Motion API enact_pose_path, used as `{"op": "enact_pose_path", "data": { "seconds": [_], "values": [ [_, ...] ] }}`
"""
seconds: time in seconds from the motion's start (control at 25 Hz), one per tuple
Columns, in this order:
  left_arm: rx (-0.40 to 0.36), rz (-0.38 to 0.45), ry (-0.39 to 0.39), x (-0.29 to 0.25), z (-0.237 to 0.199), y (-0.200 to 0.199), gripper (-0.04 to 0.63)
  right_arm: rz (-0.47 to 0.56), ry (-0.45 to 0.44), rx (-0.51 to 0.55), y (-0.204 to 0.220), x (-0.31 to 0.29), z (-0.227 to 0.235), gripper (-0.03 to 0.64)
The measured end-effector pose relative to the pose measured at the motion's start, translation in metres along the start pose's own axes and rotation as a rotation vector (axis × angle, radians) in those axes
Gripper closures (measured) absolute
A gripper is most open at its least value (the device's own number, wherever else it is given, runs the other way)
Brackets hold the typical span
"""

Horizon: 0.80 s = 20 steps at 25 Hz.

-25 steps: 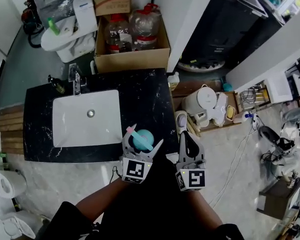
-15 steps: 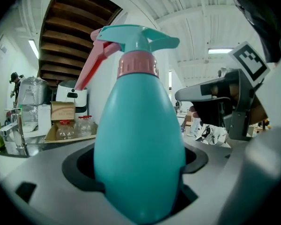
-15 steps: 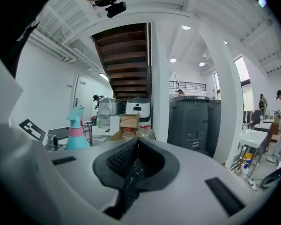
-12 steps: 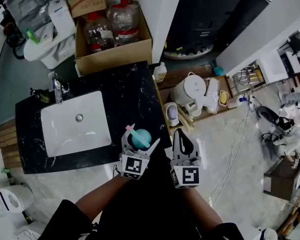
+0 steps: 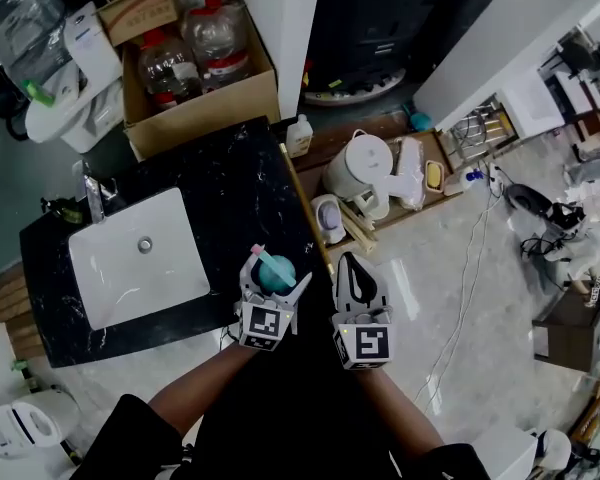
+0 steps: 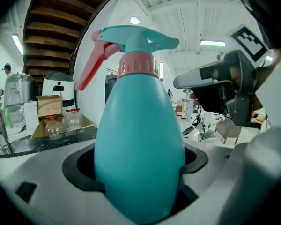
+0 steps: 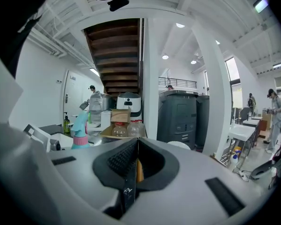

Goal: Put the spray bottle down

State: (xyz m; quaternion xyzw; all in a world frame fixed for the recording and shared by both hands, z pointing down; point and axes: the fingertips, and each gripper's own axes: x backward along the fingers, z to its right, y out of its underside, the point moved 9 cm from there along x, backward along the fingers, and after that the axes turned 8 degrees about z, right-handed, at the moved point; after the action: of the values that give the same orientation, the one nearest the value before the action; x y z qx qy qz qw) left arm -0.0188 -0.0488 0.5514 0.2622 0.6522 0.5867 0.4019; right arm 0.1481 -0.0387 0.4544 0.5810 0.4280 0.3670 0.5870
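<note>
Since a second ago, the black counter (image 5: 235, 183) and its white sink (image 5: 170, 273) were carried leftward and lower in the head view. The spray bottle (image 5: 277, 270) was brought closer to the counter's front right corner.

At the left, the sink was seen well apart from the bottle. Next, the left gripper (image 5: 272, 286) was seen with its jaws closed on the bottle's rounded body, the bottle upright near the counter's front right edge. Whether its base touched the counter could not be told. At the right, the right gripper (image 5: 352, 273) was held just beside the left one, off the counter. Its jaws were pressed together with nothing between them.

To set the bottle down well, it would best be kept upright and moved inward from the edge. It would then be lowered until the base sat flat on bare counter. Only then should the jaws be opened, wide enough for the body, and drawn back without the trigger being caught.

The bottle was seen as smooth teal plastic, egg-shaped and widest low down. A pink collar sat at the neck, with a teal spray head and a long pink trigger. It was judged likely to stand steadily, though a slip in the jaws seemed possible.
</note>
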Motion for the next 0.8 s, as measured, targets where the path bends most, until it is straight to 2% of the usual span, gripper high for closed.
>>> {"op": "enact_pose_path", "data": {
  "seconds": [0.2, 0.48, 0.8],
  "values": [
    [-0.003, -0.023, 0.011, -0.013, 0.005, 0.008, 0.156, -0.015, 0.051, 0.012, 0.004, 0.004, 0.011, 0.600],
    [0.024, -0.027, 0.014, -0.041, 0.009, 0.018, 0.156, -0.037, 0.067, 0.034, 0.003, 0.006, 0.021, 0.600],
    [0.037, -0.075, 0.032, -0.064, 0.011, 0.024, 0.156, -0.061, 0.075, 0.024, 0.011, 0.007, 0.038, 0.601]
  ]
}}
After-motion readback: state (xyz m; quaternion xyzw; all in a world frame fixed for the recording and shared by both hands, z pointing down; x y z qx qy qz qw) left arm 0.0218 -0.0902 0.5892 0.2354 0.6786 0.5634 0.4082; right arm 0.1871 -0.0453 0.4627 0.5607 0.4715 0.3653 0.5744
